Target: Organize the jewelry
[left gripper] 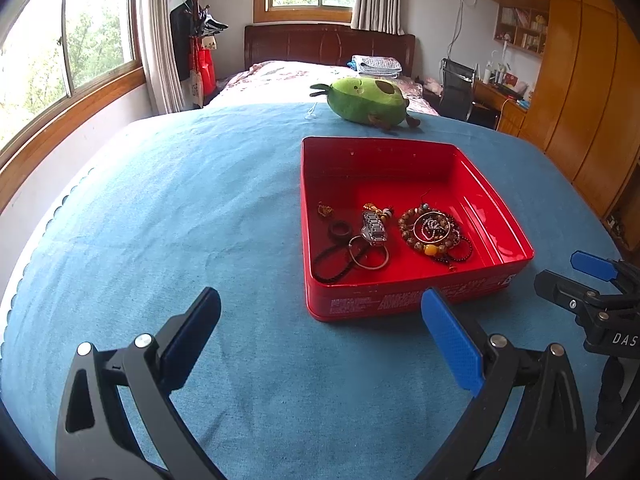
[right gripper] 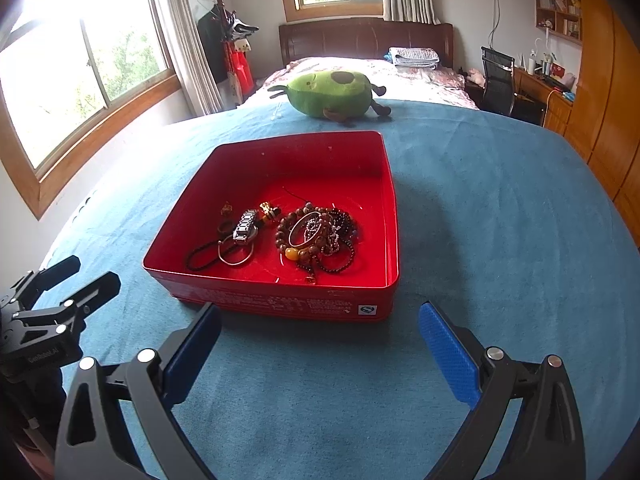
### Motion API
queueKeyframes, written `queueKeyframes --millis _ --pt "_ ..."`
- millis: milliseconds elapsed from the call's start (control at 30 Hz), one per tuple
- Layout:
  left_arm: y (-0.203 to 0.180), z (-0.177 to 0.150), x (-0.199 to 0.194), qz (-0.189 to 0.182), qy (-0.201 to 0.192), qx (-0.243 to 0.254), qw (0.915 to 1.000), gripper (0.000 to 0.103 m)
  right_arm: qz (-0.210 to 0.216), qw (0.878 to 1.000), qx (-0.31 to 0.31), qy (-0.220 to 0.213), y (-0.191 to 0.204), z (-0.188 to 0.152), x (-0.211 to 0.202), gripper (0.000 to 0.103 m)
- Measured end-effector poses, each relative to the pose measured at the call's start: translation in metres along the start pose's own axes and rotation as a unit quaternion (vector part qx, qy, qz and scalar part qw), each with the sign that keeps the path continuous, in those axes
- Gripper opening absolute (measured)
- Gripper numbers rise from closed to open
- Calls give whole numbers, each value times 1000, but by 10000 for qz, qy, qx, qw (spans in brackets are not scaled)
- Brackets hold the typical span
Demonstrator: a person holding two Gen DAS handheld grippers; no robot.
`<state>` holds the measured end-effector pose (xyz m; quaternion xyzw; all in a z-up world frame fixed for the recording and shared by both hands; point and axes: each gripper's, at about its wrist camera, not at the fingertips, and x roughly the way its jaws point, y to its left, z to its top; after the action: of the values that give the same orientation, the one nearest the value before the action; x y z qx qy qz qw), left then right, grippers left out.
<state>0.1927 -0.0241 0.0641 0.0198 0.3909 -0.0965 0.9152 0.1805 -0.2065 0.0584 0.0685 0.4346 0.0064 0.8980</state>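
Observation:
A red tin box (left gripper: 400, 160) (right gripper: 280, 296) sits on the blue cloth. Inside lie a metal watch (left gripper: 374, 229) (right gripper: 245, 227), a pile of beaded bracelets (left gripper: 434, 234) (right gripper: 316, 236), a black cord (left gripper: 330, 262) (right gripper: 202, 254), a silver ring bangle (left gripper: 370, 258) (right gripper: 236, 252) and small gold pieces (left gripper: 325, 210). My left gripper (left gripper: 320, 320) is open and empty, in front of the box to its left. My right gripper (right gripper: 320, 332) is open and empty, just before the box's front wall. Each gripper shows in the other's view, the right one (left gripper: 592, 280) and the left one (right gripper: 68, 280).
A green avocado plush toy (left gripper: 366, 100) (right gripper: 332, 94) lies on the blue cloth (left gripper: 180, 220) behind the box. Beyond are a bed, a coat rack, windows at the left, and a desk, chair and wooden wardrobes at the right.

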Motion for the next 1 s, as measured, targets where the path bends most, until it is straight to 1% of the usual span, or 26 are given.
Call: queueKeyframes --millis 1000 --pt "1 -1 6 13 82 18 10000 100 4 10000 9 83 -1 -1 5 99"
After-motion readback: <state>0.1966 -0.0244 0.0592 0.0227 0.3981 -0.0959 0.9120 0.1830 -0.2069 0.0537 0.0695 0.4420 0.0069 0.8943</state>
